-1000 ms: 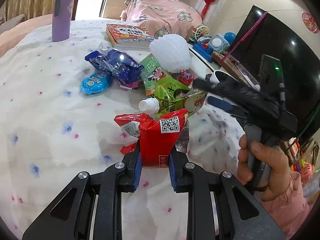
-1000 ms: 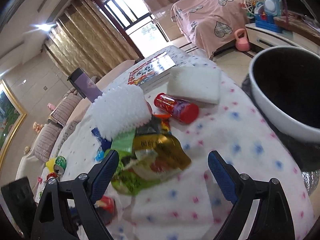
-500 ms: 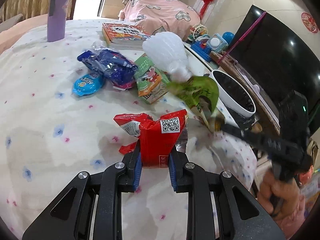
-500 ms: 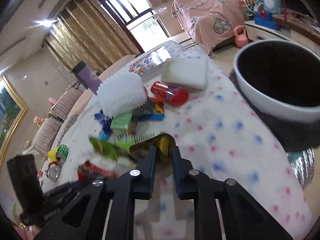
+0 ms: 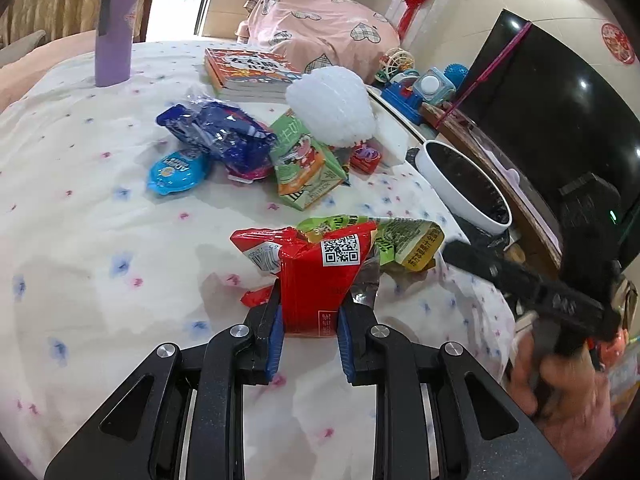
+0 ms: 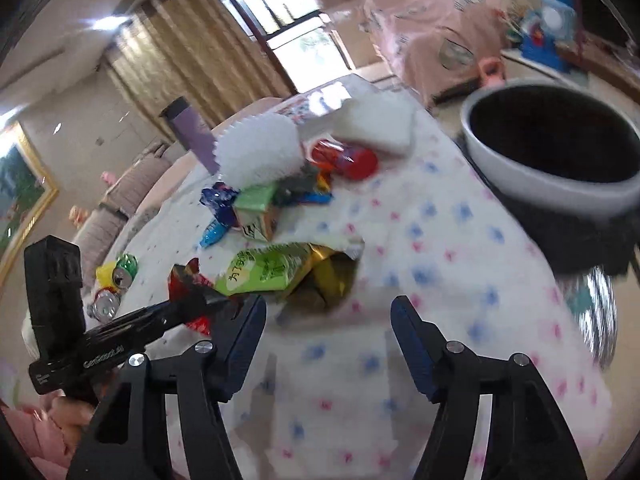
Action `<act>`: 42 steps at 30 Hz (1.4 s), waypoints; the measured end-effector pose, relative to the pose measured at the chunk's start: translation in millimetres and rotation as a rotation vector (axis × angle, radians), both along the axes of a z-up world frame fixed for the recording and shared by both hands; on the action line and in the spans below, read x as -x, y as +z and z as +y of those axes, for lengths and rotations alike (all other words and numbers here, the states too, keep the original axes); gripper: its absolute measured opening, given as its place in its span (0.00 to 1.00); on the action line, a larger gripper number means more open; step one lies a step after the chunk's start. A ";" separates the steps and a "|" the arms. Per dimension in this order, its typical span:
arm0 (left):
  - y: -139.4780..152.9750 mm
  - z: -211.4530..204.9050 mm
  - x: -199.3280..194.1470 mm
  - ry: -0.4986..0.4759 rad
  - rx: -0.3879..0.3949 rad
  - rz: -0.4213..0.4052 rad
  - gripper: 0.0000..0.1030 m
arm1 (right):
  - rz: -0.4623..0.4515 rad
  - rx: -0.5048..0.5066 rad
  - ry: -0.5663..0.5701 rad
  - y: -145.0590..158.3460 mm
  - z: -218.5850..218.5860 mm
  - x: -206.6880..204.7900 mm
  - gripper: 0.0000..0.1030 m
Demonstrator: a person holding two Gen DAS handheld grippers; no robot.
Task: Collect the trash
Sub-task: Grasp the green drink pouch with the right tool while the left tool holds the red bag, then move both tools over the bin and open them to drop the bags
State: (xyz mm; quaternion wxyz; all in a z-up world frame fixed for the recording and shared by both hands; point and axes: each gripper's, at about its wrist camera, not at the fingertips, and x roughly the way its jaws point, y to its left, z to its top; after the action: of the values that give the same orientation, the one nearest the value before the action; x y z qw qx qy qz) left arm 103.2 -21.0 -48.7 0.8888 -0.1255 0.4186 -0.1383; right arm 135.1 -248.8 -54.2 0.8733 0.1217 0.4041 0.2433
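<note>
My left gripper (image 5: 310, 340) is shut on a red snack wrapper (image 5: 320, 276) with a QR code, held just above the tablecloth. A green and gold pouch (image 5: 404, 236) lies right behind it; in the right wrist view the pouch (image 6: 280, 268) lies on the cloth just ahead of my right gripper (image 6: 326, 320), which is open and empty. More trash sits farther back: a blue wrapper (image 5: 224, 136), a round blue packet (image 5: 176, 170), a green carton (image 5: 304, 164), a red can (image 6: 348, 158). The white bin (image 6: 552, 148) stands at the table's right edge.
A purple flask (image 5: 114, 24), a stack of books (image 5: 248, 72), a white foam net (image 5: 332, 108) and a white tissue pack (image 6: 380, 124) are on the table. Crushed cans (image 6: 116, 280) lie at the left in the right wrist view. A TV (image 5: 560, 112) is on the right.
My right gripper closed on the green pouch, carried it toward the red wrapper, then opened and left it on the cloth. My left gripper kept hold of the red wrapper.
</note>
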 end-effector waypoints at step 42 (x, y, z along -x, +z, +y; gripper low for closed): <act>38.4 -132.0 -44.3 -0.263 -0.039 -0.082 0.21 | -0.066 0.018 -0.255 26.1 -116.1 19.8 0.02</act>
State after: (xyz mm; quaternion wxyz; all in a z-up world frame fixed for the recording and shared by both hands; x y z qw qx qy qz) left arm 147.6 -153.0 -10.3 0.8816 -0.0465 0.3974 -0.2505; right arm 115.3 -365.0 -28.1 0.9111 0.1562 0.3584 0.1306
